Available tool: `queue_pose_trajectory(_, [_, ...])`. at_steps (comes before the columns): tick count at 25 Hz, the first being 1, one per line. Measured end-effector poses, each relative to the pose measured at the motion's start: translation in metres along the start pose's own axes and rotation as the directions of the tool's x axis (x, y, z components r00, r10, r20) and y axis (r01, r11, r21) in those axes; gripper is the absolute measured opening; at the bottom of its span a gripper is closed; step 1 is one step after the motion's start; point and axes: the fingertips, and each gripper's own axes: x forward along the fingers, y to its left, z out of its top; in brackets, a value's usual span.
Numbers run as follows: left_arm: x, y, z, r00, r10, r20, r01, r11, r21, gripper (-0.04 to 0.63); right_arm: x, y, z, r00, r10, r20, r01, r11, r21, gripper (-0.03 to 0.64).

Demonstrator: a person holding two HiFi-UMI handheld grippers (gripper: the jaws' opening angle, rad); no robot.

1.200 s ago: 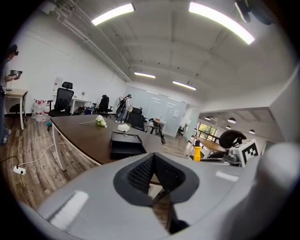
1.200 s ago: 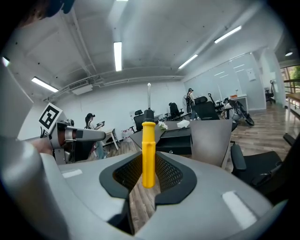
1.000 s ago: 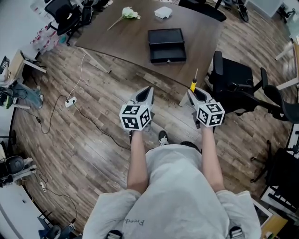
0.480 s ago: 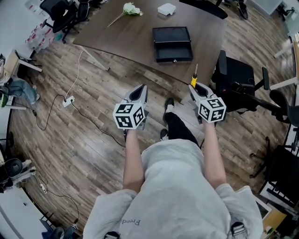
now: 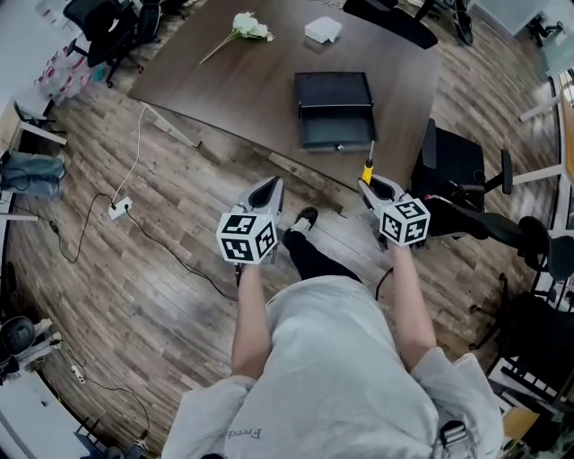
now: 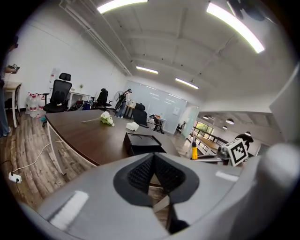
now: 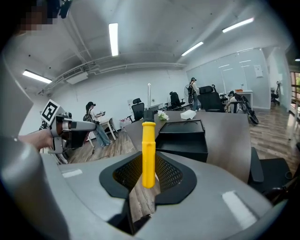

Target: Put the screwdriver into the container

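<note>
I hold both forearms out in front of me, short of the table's [image 5: 224,85] near edge. My right gripper [image 5: 372,186] is clamped on the yellow handle of the screwdriver [image 5: 369,167], whose shaft points toward the table. The jaws of my left gripper [image 5: 267,186] are pressed together on nothing. The black container [image 5: 334,108] sits on the dark table just beyond the screwdriver, not touching it. A flower [image 5: 244,27] and a white box [image 5: 322,30] lie at the far side. A black office chair [image 5: 448,157] stands to the right on the plank floor [image 5: 134,269].

Head view looks steeply down — both low gripper views face the container [image 5: 334,109].
</note>
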Motion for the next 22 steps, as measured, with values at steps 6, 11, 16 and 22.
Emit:
queue_pose_trajectory(6, [0.057, 0.028, 0.032, 0.996, -0.059, -0.061, 0.062, 0.997, 0.042, 0.054, 0.056, -0.034, 0.028, 0.995, -0.020, -0.103, 0.006, 0.991, -0.134, 0.080])
queue_pose_trajectory(11, [0.102, 0.039, 0.062, 0.988, -0.114, -0.106, 0.124, 0.988, 0.088, 0.054, 0.088, -0.059, 0.045, 0.979, -0.050, -0.197, -0.003, 0.965, -0.262, 0.080])
queue_pose_trajectory(16, [0.145, 0.037, 0.074, 0.971, -0.176, -0.159, 0.197, 0.972, 0.125, 0.054, 0.110, -0.086, 0.050, 0.945, -0.090, -0.316, -0.050, 0.910, -0.412, 0.080])
queue_pose_trajectory(22, [0.186, 0.031, 0.080, 0.944, -0.249, -0.216, 0.287, 0.943, 0.167, 0.054, 0.131, -0.097, 0.052, 0.899, -0.079, -0.430, -0.172, 0.841, -0.514, 0.080])
